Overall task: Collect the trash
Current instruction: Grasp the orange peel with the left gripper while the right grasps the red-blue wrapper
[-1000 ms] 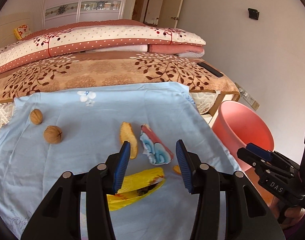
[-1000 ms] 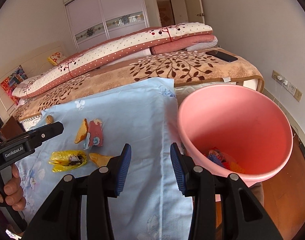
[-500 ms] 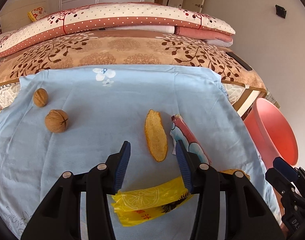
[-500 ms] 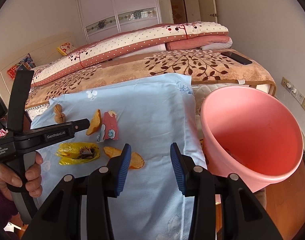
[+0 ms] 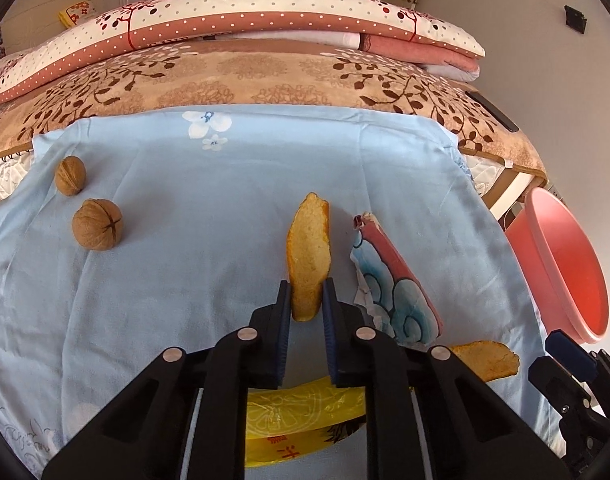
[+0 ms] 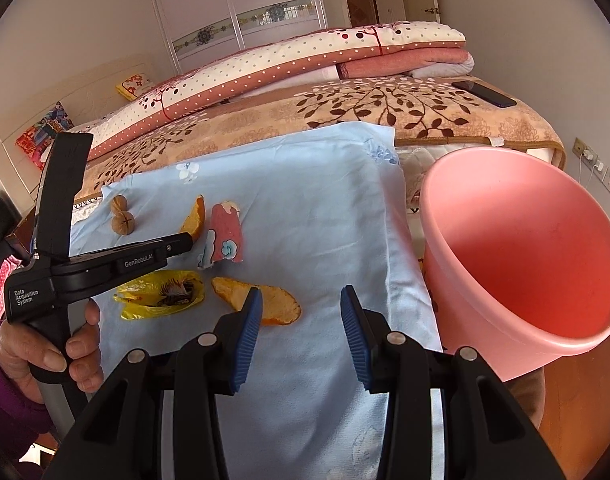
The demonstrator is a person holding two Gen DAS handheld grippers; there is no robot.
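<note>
A long orange peel point(image 5: 309, 252) lies on the light blue cloth point(image 5: 225, 184). My left gripper point(image 5: 306, 296) is closing on the peel's near end, and both blue pads touch its sides. To its right lies a pink and blue wrapper point(image 5: 389, 280), nearer me a second orange peel point(image 5: 487, 360) and a yellow wrapper point(image 5: 297, 420). My right gripper point(image 6: 301, 320) hangs open over the cloth with nothing between its fingers, left of the pink basin point(image 6: 525, 248). In the right wrist view the held peel point(image 6: 195, 220) sits at the left gripper's tip.
Two walnuts point(image 5: 98, 229) point(image 5: 70, 175) rest on the cloth at the left. Behind the cloth lie a brown leaf-print blanket point(image 5: 265, 76) and folded quilts. A phone point(image 6: 485, 94) lies on the blanket's right edge. A hand point(image 6: 45, 356) grips the left tool's handle.
The left gripper has come forward and down over the long peel, and its jaws have narrowed from wide open onto it. The right gripper has hardly moved.
</note>
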